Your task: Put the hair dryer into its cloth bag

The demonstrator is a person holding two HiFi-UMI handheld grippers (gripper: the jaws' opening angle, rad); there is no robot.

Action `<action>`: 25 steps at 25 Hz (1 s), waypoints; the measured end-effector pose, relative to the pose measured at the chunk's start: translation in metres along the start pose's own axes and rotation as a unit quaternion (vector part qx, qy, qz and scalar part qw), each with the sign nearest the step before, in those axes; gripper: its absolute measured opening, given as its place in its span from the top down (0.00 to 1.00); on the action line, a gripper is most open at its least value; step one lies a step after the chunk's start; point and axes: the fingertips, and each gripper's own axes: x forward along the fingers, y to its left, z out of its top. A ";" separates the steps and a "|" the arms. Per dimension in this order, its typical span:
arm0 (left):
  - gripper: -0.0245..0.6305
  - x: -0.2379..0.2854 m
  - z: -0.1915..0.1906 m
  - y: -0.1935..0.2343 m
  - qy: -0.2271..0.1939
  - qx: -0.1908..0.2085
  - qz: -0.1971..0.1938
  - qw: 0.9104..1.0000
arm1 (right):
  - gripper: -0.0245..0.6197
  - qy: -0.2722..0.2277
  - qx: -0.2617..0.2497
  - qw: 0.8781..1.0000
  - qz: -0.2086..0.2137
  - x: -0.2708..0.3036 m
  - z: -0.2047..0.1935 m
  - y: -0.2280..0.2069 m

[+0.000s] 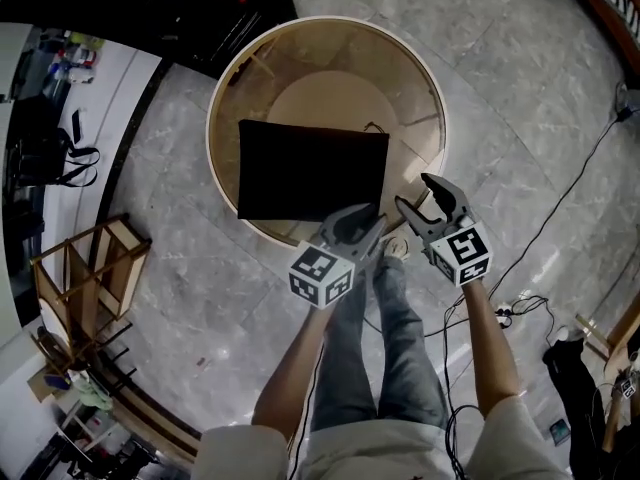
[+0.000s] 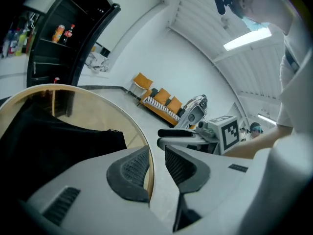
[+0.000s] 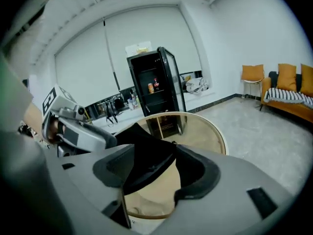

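- The bench (image 1: 330, 68) is round: a clear glass top inside a pale wooden rim, with a wooden disc and struts of the base showing through the glass.
- The cloth bag (image 1: 312, 170) lies flat on that glass. It is a matte black rectangle, soft at the edges, on the side of the bench near the person, and its near edge falls just short of the rim.
- The bag is opaque, so its contents cannot be seen, and the hair dryer shows in no view.
- The left tool (image 1: 358, 220) is grey plastic with ribbed dark pads. It hangs over the near rim, just beside the bag's near right corner. Its jaws stand narrowly apart with nothing between them, only the rim seen through the gap (image 2: 156, 155).
- The right tool (image 1: 415, 193) is off the bag's right corner and clear of the cloth. Its jaws are spread wide and empty, and the bag (image 3: 146, 153) lies beyond them.
- Each tool carries a white cube with black square markers.
- The floor (image 1: 520, 98) is grey veined stone, glossy.
- A tall black cabinet (image 3: 156, 87) with a glass door holds bottles on its shelves.
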 end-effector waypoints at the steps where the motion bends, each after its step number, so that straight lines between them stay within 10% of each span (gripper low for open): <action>1: 0.79 -0.004 0.004 -0.005 -0.005 0.004 0.003 1.000 | 0.54 -0.010 0.002 1.000 -0.005 -0.008 0.011 0.002; 11: 0.90 -0.059 0.090 -0.063 -0.071 0.080 0.032 0.994 | 0.89 -0.134 0.009 0.990 -0.046 -0.087 0.147 0.020; 25: 0.91 -0.141 0.226 -0.176 -0.175 0.163 0.046 0.970 | 0.92 -0.215 -0.085 0.971 -0.059 -0.210 0.301 0.072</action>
